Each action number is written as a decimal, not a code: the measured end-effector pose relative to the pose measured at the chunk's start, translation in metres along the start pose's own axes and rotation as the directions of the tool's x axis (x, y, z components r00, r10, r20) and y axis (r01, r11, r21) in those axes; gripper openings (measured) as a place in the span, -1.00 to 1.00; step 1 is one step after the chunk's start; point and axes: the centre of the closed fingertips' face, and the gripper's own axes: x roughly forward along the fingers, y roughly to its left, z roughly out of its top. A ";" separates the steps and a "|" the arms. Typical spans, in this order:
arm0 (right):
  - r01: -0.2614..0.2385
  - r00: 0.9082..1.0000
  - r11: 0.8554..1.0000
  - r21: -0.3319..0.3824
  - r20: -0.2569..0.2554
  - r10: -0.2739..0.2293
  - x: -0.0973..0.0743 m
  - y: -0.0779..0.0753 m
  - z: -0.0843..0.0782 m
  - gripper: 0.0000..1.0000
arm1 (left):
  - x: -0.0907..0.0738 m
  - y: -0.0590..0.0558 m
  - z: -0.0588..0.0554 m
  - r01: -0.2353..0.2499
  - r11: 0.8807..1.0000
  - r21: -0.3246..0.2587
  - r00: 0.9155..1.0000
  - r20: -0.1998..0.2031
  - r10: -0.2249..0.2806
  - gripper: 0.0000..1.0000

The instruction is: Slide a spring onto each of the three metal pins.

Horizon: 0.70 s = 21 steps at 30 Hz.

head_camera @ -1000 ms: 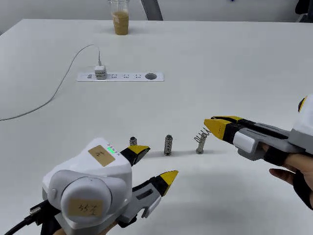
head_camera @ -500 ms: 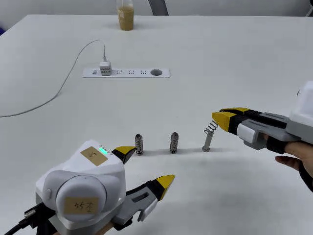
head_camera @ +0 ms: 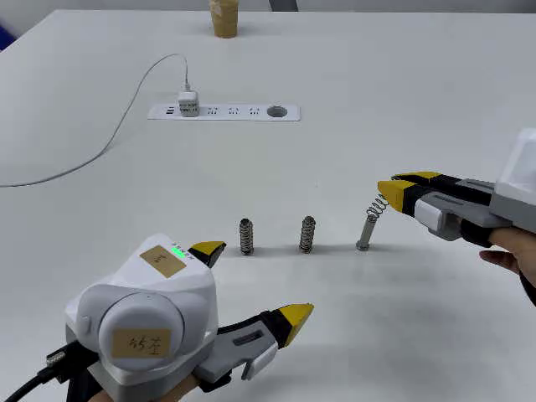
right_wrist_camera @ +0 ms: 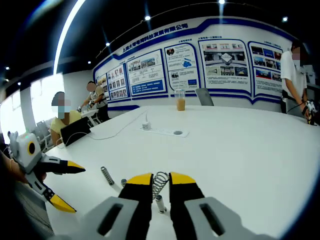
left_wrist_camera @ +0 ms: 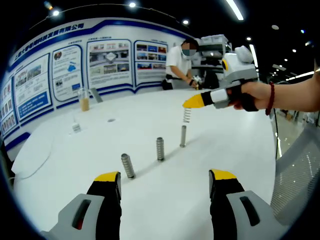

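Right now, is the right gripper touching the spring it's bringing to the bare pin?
Touching. The right gripper view shows the spring pinched between the jaws of the right gripper, its coils filling the gap.

An office-style display hall is suggested. A large white desk [head_camera: 402, 75] is seen, with a power strip [head_camera: 224, 112] laid on it and a cup of drink [right_wrist_camera: 180, 103] at its far end. The curved wall is lined with blue-trimmed information boards [right_wrist_camera: 182, 60] under Chinese lettering. Spotlights [right_wrist_camera: 147, 17] are set in a dark ceiling, and a laptop [right_wrist_camera: 75, 131] is open before a seated person [right_wrist_camera: 67, 120].
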 end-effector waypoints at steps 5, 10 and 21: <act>0.028 1.000 0.999 -0.032 -0.005 -0.029 0.002 -0.004 -0.002 -0.74 | 0.001 0.000 -0.004 0.003 1.000 -0.013 1.000 -0.010 -0.004 0.57; 0.044 0.999 0.998 -0.049 -0.006 -0.045 0.004 -0.007 -0.004 -0.74 | 0.002 0.000 -0.006 0.007 1.000 -0.023 1.000 -0.010 -0.007 0.64; 0.049 0.998 0.990 -0.129 -0.026 -0.053 0.009 -0.003 -0.010 -0.74 | 0.002 -0.002 -0.010 0.010 0.999 -0.037 1.000 -0.023 -0.011 0.75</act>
